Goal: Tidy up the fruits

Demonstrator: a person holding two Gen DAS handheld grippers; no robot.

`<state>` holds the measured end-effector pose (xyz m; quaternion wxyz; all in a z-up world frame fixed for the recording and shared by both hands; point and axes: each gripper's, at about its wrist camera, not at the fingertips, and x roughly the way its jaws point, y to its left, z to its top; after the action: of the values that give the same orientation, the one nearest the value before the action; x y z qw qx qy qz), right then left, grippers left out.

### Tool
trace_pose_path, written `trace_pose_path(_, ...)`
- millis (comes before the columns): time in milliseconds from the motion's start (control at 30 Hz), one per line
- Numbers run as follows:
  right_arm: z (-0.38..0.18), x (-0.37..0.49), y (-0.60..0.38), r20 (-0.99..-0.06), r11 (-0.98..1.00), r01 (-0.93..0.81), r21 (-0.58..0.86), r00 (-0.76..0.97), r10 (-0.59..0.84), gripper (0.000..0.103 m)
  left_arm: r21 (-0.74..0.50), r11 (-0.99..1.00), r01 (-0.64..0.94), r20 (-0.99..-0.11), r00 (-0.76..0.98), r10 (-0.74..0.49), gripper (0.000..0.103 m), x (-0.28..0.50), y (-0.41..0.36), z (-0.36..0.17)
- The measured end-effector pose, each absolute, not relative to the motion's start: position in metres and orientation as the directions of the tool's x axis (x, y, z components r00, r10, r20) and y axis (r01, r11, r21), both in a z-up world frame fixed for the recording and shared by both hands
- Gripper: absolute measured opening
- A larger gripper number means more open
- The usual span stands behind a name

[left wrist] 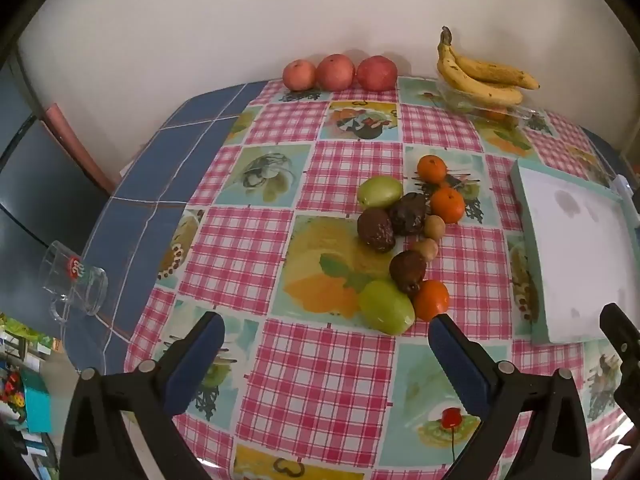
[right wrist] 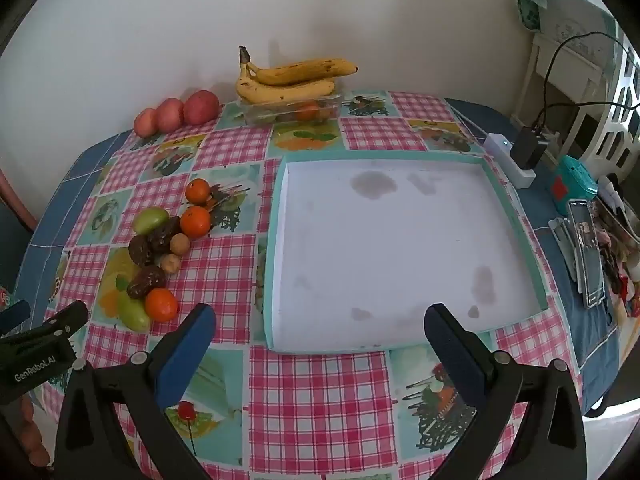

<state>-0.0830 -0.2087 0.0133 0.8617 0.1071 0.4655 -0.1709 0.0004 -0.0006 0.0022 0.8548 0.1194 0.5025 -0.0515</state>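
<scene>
Fruit pile [left wrist: 404,248] lies on the tablecloth [left wrist: 320,380] just left of the tray [right wrist: 400,256], its nearest orange [left wrist: 431,300] just beyond the left gripper's [left wrist: 326,354] right fingertip. Bare cloth surrounds the pile; the tray floor is vacant. Left gripper: jaws wide apart, holding nothing. Right gripper [right wrist: 320,344]: jaws wide apart, empty, over the tray's near edge.
</scene>
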Motion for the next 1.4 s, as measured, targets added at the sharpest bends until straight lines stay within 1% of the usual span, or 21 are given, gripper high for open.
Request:
trace_pose_path(167,0.013,-0.082,-0.209,-0.842,0.924,0.382,0.026,0.507,-0.186,0.103,0.151,0.967,0.204,-0.877,0.480,0.036,0.103,0.001,-0.007,0.003)
trace_pose_path(233,0.015,-0.083,-0.218,-0.838,0.919,0.393,0.022,0.509,-0.197,0.103,0.129,0.972,0.195,-0.875,0.484,0.019,0.103,0.007,0.004,0.003)
trace_pose_path(1400,0.010,-0.082,-0.204,-0.840,0.915,0.402,0.021,0.504,-0.202,0.103,0.134,0.973,0.187,-0.871,0.490,0.025,0.103,0.004,0.005,0.001)
